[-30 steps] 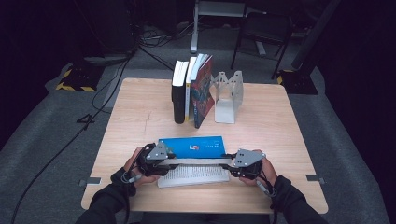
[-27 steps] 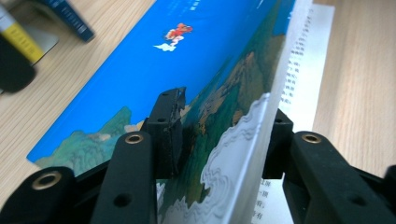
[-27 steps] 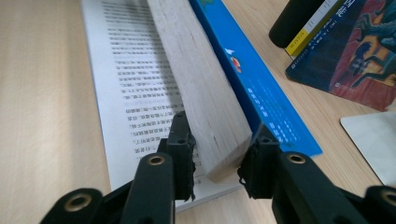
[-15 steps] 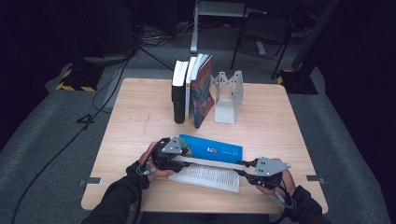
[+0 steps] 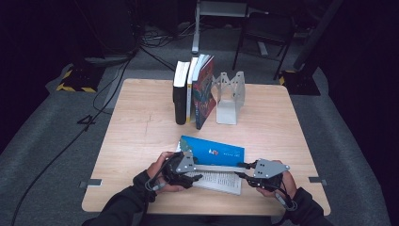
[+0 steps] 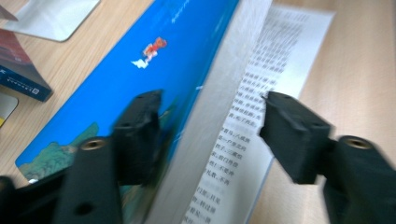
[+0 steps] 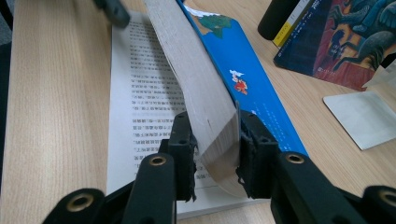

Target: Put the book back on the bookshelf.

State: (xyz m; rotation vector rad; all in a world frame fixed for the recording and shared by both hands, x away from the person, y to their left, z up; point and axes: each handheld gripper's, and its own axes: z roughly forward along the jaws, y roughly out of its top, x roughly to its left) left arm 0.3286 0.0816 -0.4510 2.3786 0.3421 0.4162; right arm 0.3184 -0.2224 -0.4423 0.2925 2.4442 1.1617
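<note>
Near edge of the bench (image 5: 141,141), high view: an open book (image 5: 214,162) lies with its long axis running across the person's front, from one hand to the other, its lower leaf of printed pages flat on the wood and its blue cover with the thick page block raised on edge above them. The right hand-held gripper (image 5: 248,173) is clamped on the raised block at the book's right end; in the right gripper view its jaws press both faces of the block (image 7: 210,121), the blue cover on the far face. The left hand-held gripper (image 5: 190,170) sits at the book's left end, level and pointing along the book toward the right one; its jaws have just been opening and now stand clear, one (image 6: 140,130) over the blue cover, the other (image 6: 294,130) over the printed page, the block between them untouched. Both forearms enter low from the near edge. Farther back, well apart, upright books (image 5: 193,92) stand beside a metal bookend (image 5: 228,96).
</note>
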